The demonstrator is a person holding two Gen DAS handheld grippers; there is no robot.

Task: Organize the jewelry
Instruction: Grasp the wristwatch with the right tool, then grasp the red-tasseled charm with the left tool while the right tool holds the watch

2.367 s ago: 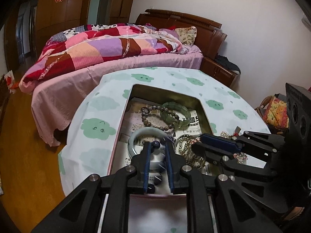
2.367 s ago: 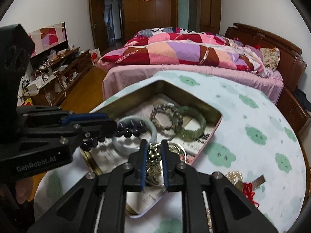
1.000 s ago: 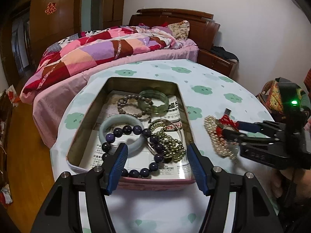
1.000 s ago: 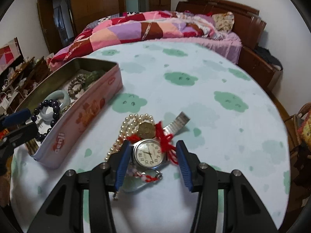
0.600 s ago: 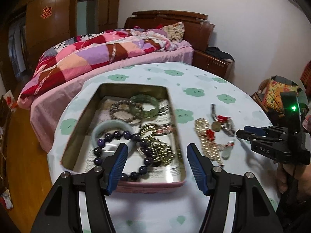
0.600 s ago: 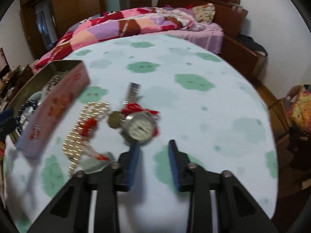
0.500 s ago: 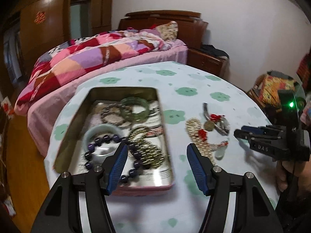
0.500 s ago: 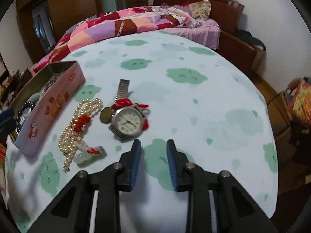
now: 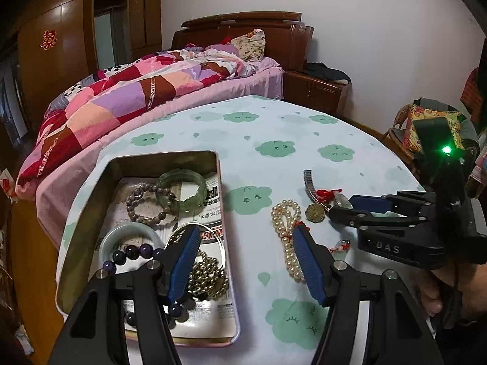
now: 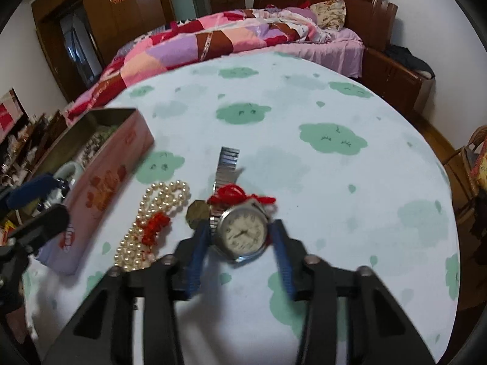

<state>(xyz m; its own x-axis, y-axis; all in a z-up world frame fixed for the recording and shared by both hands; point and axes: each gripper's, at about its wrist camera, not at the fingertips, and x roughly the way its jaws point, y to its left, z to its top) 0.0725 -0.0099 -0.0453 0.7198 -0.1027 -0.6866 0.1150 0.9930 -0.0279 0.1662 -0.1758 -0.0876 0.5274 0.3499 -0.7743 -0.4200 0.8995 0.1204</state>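
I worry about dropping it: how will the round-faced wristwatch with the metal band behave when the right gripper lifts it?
The round-faced wristwatch lies between the open right gripper fingers. Its segmented metal band trails away, so it will probably dangle limply. The smooth case may slip, and the red cord seems likely to come along.

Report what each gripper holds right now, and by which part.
Nothing is held. The right gripper is open, its fingers straddling the watch on the table. The left gripper is open and empty.

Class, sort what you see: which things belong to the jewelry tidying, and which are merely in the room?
Job: tin box, wristwatch, pearl necklace, green bangle, right claw open round the watch.
Background: bed, quilt, pillow, wardrobe.
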